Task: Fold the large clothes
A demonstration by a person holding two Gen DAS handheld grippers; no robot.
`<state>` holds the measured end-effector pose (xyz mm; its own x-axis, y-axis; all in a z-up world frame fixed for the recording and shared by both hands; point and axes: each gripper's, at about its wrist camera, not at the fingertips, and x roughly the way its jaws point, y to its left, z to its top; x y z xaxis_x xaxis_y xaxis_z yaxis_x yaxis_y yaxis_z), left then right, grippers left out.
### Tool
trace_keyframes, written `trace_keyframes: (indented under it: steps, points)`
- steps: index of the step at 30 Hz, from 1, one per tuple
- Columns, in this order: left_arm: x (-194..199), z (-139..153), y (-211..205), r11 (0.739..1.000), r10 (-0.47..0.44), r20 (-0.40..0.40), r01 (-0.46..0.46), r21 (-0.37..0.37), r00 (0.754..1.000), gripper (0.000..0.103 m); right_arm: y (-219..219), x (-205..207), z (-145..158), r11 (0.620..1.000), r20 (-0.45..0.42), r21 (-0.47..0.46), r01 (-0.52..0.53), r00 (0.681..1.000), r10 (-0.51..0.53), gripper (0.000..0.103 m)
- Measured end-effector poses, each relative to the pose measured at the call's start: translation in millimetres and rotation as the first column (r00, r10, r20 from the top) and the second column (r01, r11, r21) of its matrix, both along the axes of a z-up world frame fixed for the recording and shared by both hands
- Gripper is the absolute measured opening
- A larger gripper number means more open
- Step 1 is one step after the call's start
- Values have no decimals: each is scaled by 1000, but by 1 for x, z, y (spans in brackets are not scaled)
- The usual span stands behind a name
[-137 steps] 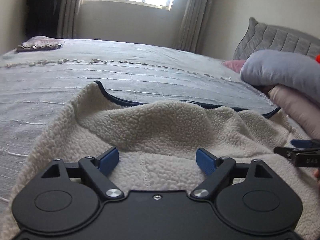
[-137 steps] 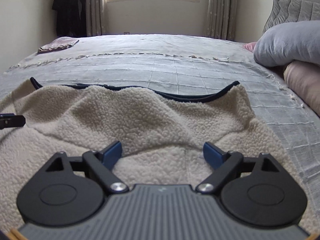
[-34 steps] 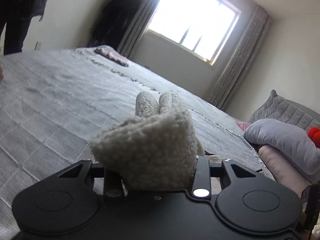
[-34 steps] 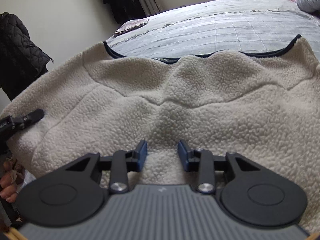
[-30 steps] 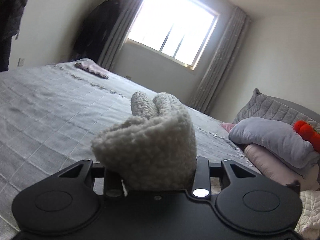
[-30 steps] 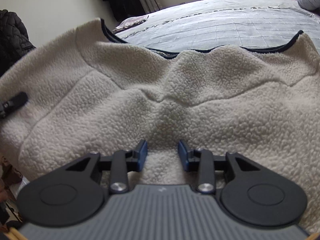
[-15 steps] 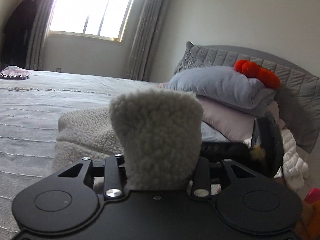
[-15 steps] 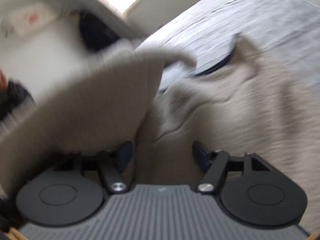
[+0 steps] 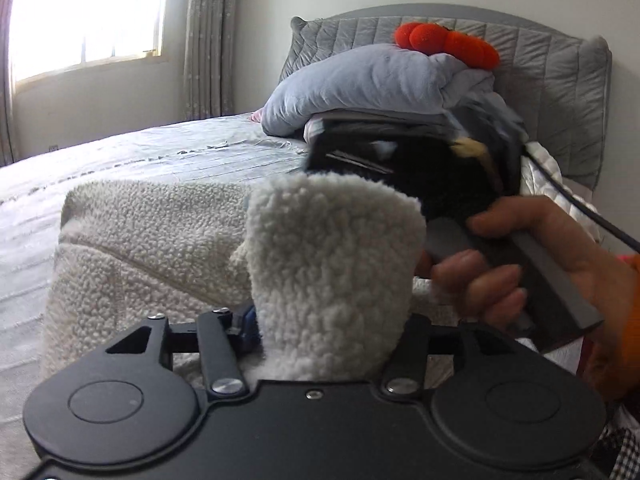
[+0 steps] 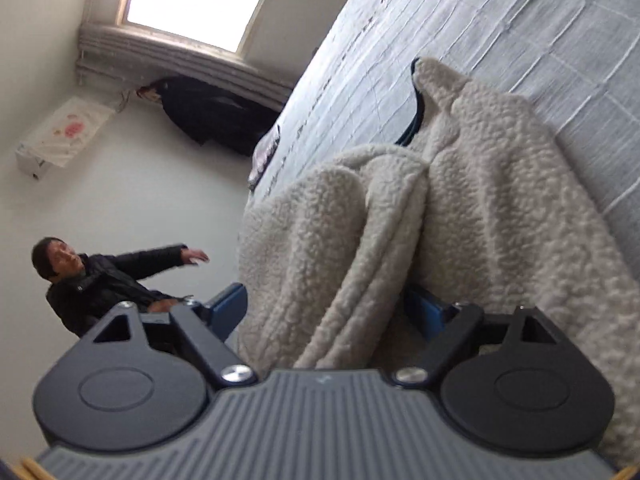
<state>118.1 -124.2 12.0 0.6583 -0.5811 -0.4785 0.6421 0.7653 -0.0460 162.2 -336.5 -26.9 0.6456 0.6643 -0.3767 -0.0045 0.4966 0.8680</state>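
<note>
Both claws letting go of the fleece after the fold

So we've got the cream sherpa fleece [image 9: 160,240] lying doubled over on the grey bedspread [image 9: 140,152], straight ahead of both claws. The left gripper [image 9: 324,332] is about halfway open and its jaws are opening, with a thick wad of fleece standing up between them; we can't tell if the pads are pressing on it. Just past it to the right, our right hand [image 9: 520,264] is wrapped around the other tool's handle. The right gripper [image 10: 324,312] is rolled way over, jaws wide and opening, and a folded ridge of fleece [image 10: 360,220] runs through the gap without touching the left blue pad [image 10: 228,308]. Pillows [image 9: 372,80] are stacked beyond the left claw, to the right.
</note>
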Motion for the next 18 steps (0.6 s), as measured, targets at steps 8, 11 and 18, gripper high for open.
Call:
trace_keyframes:
  steps: [8, 11, 18]
  points:
    - [-16, 39, 62, 993, -77, -41, 73, -92, 996, 91, 37, 20, 41, 954, 74, -300, -24, 996, 48, 30]
    - [-17, 52, 90, 987, -59, -65, 48, -152, 996, 91, 40, 16, 59, 931, 115, -365, -14, 992, 60, 29]
    - [3, 55, 128, 968, 64, -102, -87, -236, 993, 92, 28, 4, 93, 914, 196, -406, 25, 979, 61, 27]
